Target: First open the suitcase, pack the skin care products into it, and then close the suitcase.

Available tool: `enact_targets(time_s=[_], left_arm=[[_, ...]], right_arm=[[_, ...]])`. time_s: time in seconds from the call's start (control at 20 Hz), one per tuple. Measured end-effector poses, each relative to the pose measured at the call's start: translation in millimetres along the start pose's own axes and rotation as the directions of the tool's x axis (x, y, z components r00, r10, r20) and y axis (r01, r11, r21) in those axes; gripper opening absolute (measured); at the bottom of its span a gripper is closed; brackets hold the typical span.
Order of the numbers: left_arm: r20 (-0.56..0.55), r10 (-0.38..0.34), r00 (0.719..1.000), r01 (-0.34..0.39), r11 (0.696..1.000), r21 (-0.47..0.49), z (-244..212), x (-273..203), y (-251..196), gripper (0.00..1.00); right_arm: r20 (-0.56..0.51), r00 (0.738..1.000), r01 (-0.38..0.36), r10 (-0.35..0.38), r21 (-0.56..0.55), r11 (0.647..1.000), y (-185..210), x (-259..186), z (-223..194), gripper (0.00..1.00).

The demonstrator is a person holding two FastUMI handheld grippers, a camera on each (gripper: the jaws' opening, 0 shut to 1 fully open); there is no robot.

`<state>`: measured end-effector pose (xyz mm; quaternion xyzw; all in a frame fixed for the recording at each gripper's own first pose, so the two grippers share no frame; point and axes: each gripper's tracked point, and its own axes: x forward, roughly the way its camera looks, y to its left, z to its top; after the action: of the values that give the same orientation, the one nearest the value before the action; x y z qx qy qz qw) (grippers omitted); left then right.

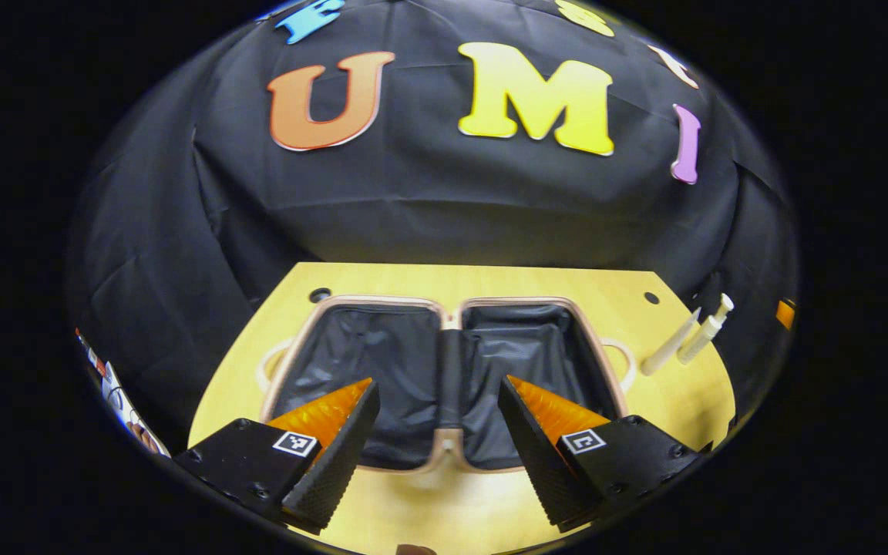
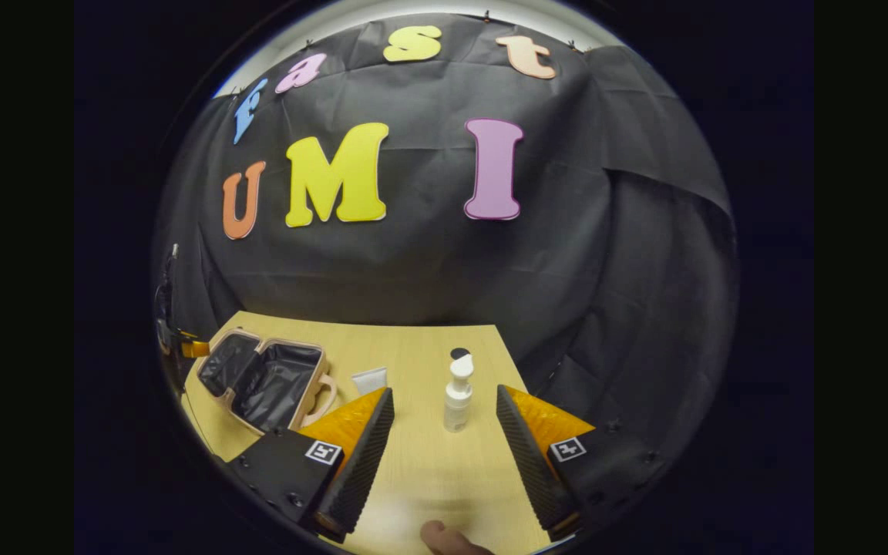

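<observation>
A small pink suitcase [image 1: 452,308] lies flat open on the wooden table, both dark-lined halves bare. My left gripper [image 1: 438,397] hangs open over its near edge, nothing between the fingers. To the suitcase's right lie a white tube [image 1: 667,345] and a white pump bottle [image 1: 704,330]. In the right gripper view the pump bottle [image 2: 458,395] lies ahead, between and just beyond the fingers of my open right gripper [image 2: 444,399]. The tube [image 2: 369,379] lies left of it, and the open suitcase [image 2: 263,379] sits at the table's far left.
The wooden table [image 1: 452,501] has two small dark holes near its back corners [image 1: 320,294]. Black cloth walls close in behind and at the sides. The table's right edge [image 2: 517,370] runs close to the bottle. A fingertip [image 2: 444,537] shows at the bottom edge.
</observation>
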<state>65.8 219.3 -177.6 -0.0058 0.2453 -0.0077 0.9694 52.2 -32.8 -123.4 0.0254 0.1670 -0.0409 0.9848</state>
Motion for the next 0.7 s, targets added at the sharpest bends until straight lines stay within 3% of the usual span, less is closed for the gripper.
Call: enact_targets(time_s=[0.4, 0.7], left_arm=[[-0.108, -0.183, 0.977, 0.193, 0.977, 0.090, -13.2, 39.7, -167.7, 0.99], [-0.189, -0.364, 0.912, 0.388, 0.915, 0.109, -42.0, 71.3, -289.6, 0.99]], right_arm=[[-0.049, 0.999, 0.001, 0.002, 0.066, 0.998, -63.6, 24.5, -11.5, 0.79], [-0.101, 0.994, 0.040, -0.031, 0.088, 0.995, -110.3, 31.4, -29.9, 0.79]])
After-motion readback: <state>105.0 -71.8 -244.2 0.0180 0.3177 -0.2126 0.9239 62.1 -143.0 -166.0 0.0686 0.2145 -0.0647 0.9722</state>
